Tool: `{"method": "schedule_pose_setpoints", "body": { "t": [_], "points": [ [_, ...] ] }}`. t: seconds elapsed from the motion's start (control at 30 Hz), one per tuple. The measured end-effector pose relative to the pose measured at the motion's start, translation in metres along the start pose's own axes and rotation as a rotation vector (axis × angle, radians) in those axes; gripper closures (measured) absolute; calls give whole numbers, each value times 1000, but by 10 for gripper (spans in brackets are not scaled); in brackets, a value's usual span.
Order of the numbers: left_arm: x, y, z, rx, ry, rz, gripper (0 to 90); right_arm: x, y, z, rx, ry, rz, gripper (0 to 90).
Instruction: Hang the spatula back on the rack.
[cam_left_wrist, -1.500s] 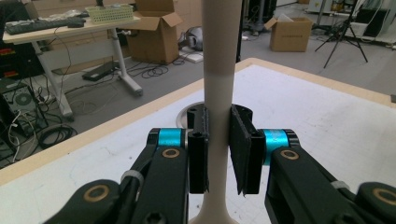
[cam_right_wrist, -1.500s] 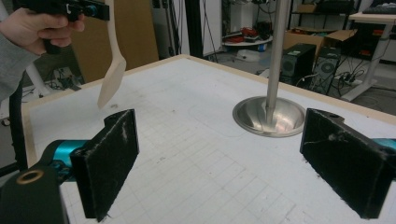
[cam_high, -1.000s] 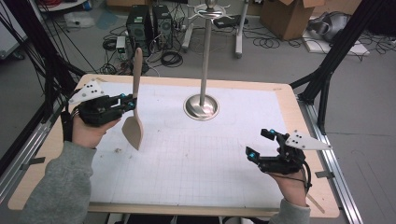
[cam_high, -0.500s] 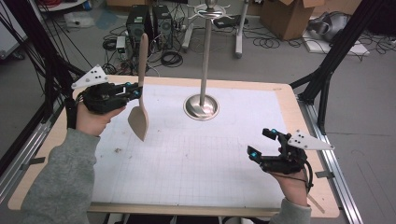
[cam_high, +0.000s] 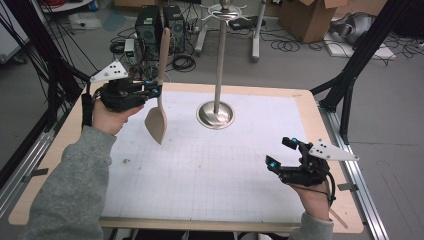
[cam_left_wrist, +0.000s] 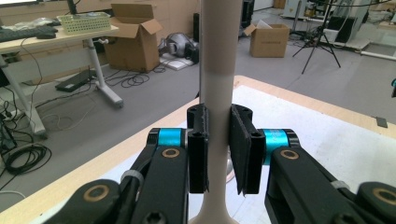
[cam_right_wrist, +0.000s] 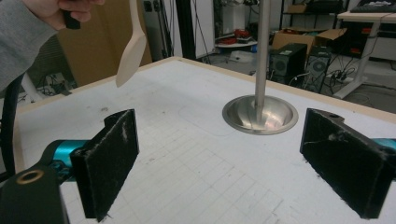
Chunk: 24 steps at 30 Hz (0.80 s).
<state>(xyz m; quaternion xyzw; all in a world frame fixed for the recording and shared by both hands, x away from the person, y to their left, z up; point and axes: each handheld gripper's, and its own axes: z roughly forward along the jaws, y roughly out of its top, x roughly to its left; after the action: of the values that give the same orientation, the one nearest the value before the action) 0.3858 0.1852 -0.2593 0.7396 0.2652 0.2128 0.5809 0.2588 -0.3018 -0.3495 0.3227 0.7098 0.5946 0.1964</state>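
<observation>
One bench (cam_high: 305, 100) with a pale wooden rim is sitting in the middle of a cluttered lab, its top covered by a white gridded mat (cam_high: 210, 175); grey floor is spreading behind it, with tangled cables, computer towers (cam_high: 157, 25) and cardboard boxes (cam_high: 300, 17) lying about. A steel stand (cam_high: 216, 114) with a round base is rising from the far middle of the mat. The left claw (cam_left_wrist: 218, 149) is gripping a wooden spatula (cam_high: 159, 95) by its handle, pads pressing on both sides, and is holding it upright above the mat's far left part, clear of the surface. The spatula is looking plain and light beige, with a long slim handle pointing up and a broad flat blade hanging down, tapering toward its lower tip. The right claw (cam_high: 282, 152) is waiting over the near right corner of the bench, its jaws standing wide apart with nothing between them.
</observation>
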Motion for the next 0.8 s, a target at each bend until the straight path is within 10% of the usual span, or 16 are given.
{"method": "schedule_pose_setpoints", "body": {
  "t": [0.8],
  "points": [
    [8, 22, 48, -7, -41, -23, 775, -7, -3, -9, -5, -17, 16, 106]
  ]
}}
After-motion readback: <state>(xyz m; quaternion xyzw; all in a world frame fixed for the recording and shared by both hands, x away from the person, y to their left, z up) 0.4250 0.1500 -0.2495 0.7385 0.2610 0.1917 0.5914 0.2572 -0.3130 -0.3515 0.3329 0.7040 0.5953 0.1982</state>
